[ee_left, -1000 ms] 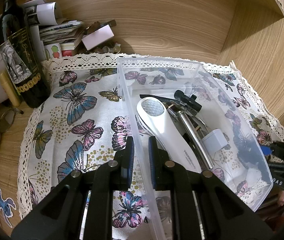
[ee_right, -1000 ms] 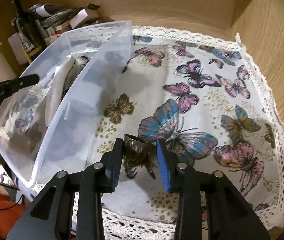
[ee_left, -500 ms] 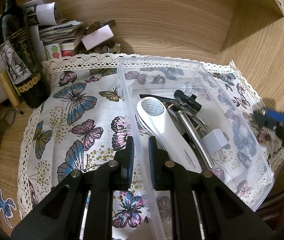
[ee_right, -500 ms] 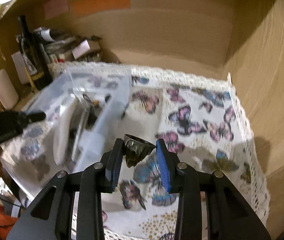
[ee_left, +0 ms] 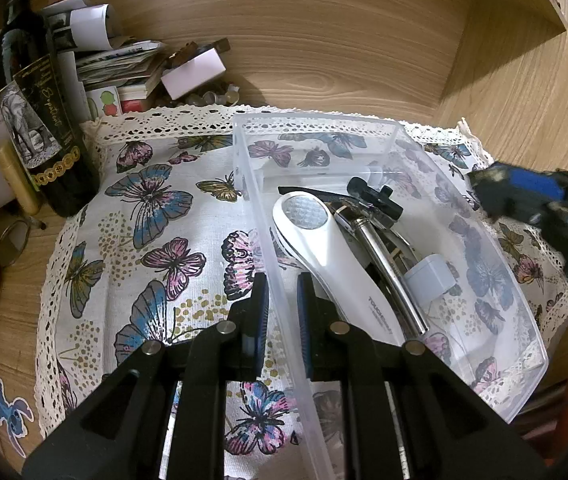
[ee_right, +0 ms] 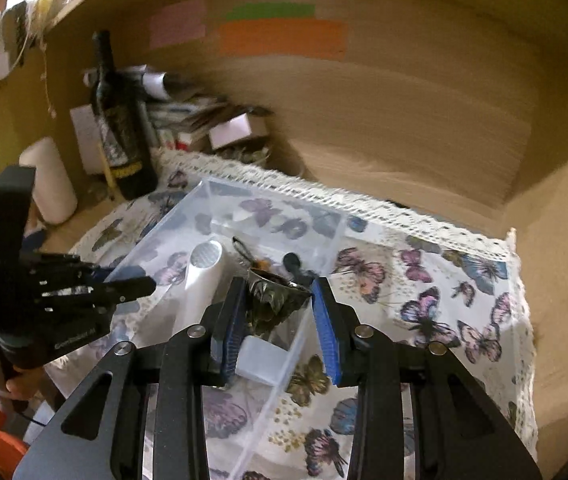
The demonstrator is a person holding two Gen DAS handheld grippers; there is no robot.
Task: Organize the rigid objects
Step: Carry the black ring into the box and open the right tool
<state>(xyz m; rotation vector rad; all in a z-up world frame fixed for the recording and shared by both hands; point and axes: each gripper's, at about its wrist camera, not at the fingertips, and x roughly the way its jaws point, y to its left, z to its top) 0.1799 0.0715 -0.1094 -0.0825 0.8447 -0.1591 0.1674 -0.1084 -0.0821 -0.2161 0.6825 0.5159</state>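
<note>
Blue pads fill the bottom of my left wrist view, where my left gripper (ee_left: 283,316) is clamped narrow on the near wall of the clear plastic rectangular bin (ee_left: 522,308). That bin sits on the white lace-edged cloth printed with butterflies (ee_left: 152,240) that covers the wooden tabletop (ee_left: 16,280).

Inside the bin, nearest me, lies the white plastic handheld device with a round textured silver head (ee_left: 324,240), and just beside it to the right a chromed metal lever tool with black fittings (ee_left: 384,248) and a small pale grey plastic block (ee_left: 430,278).

In my right wrist view, low centre, my right gripper (ee_right: 278,312) holds a dark embossed metal cup-shaped piece (ee_right: 276,294) between its blue pads, lifted above the near end of the bin. In the left wrist view that gripper shows at the right edge, blurred.

Farther back, upper left in the left wrist view, a dark glass wine bottle with an elephant label (ee_left: 40,120) stands upright beside a heap of papers and small boxes (ee_left: 132,68) against the wooden back panel (ee_left: 324,52).
</note>
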